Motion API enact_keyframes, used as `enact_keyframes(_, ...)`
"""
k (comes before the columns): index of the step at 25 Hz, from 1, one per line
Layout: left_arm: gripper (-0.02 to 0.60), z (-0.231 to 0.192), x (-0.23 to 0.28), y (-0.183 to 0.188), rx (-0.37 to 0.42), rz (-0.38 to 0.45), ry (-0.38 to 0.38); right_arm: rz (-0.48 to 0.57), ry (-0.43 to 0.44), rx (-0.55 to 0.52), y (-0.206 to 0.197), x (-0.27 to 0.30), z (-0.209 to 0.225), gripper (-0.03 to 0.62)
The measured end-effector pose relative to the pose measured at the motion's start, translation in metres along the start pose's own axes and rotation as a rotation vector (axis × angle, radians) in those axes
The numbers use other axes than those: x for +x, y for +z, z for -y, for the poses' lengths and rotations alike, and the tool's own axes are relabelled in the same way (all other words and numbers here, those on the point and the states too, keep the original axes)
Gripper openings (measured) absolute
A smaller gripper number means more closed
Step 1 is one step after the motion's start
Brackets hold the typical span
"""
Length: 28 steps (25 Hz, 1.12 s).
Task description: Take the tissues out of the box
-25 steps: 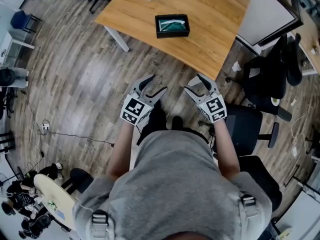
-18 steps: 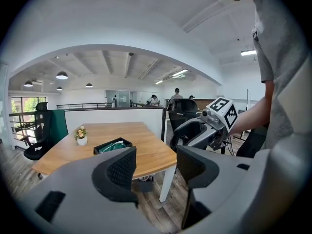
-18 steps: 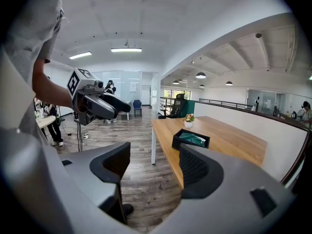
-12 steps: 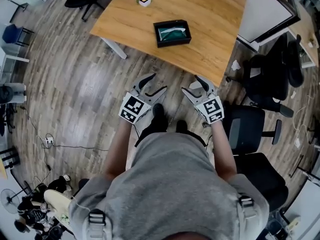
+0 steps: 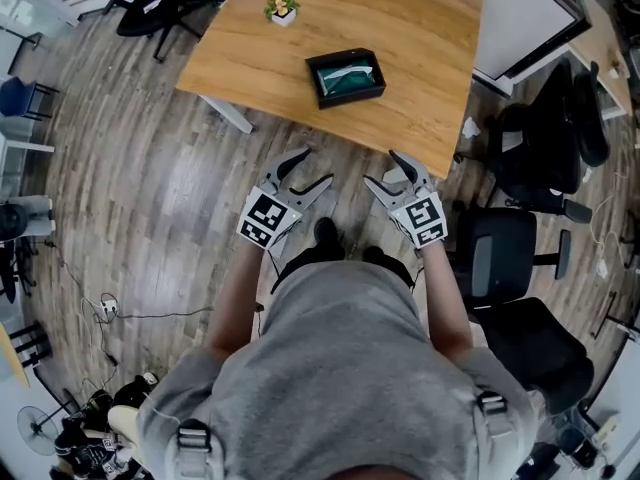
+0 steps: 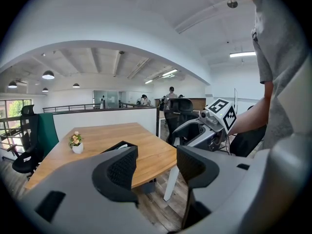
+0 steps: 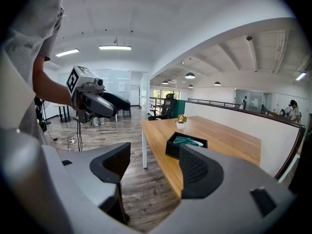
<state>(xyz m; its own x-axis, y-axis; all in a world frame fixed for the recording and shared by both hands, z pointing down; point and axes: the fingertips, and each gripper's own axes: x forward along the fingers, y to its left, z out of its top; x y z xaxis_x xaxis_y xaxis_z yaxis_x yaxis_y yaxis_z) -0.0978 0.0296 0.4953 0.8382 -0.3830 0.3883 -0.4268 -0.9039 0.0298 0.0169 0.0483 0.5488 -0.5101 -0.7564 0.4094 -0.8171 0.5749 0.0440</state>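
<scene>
While the person in a grey shirt (image 5: 340,368) is standing on the wood-plank floor (image 5: 150,188) short of the wooden table (image 5: 410,18), the left gripper (image 5: 317,165) and the right gripper (image 5: 380,166) are hovering side by side in front of the torso, over the floor and near the table's closest edge. Both grippers are gaping: in each gripper view the 2 ribbed jaw pads are standing apart, with only floor and table showing between them.

The black tissue box (image 5: 346,77) is sitting flat near the middle of the table, well apart from both grippers, its open top showing teal and white contents. In the left gripper view the left jaw is covering part of the box; in the right gripper view the box is showing just above the right jaw.

A small potted plant (image 5: 282,7) is standing toward the table's far corner, apart from the box. A white table leg (image 5: 228,114) is slanting down at the left. A black office chair (image 5: 497,260) is standing just beside the right arm, a second chair (image 5: 545,138) is crowding the table's near corner, and a white partition (image 5: 530,18) is bordering the table's far side.
</scene>
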Motion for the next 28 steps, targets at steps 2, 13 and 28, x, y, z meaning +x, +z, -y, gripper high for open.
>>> enact_keyframes(2,0.273,-0.006,-0.002,0.000,0.006,0.013,-0.005,-0.006,-0.005,-0.015,0.002,0.006,-0.003,0.321)
enact_keyframes(13,0.273,-0.026,0.002,-0.002,0.027,0.023,-0.027,-0.020,-0.031,0.010,0.001,0.019,-0.004,0.321)
enact_keyframes(28,0.273,-0.092,0.042,0.022,-0.014,0.022,0.030,0.008,0.017,-0.002,0.027,0.083,0.062,0.319)
